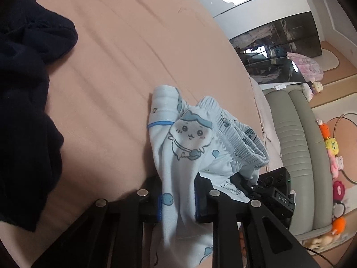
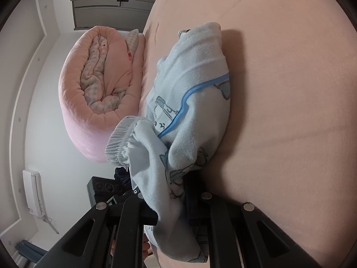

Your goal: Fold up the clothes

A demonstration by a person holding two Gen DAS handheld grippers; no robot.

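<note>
A light blue pyjama garment [image 1: 189, 147] with cartoon prints, blue piping and an elastic waistband hangs bunched over the pink bed sheet [image 1: 116, 67]. My left gripper [image 1: 178, 198] is shut on a fold of it. The other gripper shows just to the right in the left wrist view [image 1: 274, 192]. In the right wrist view the same garment [image 2: 196, 93] is bunched against the sheet [image 2: 290, 111], and my right gripper [image 2: 171, 205] is shut on its lower fold. The cloth hides the fingertips of both.
A dark navy garment [image 1: 26, 102] lies at the left on the bed. A grey padded headboard [image 1: 294, 138] with plush toys [image 1: 332, 147] stands right. A rolled pink blanket [image 2: 98, 93] lies at the bed's far end. A dark wardrobe [image 1: 276, 47] stands behind.
</note>
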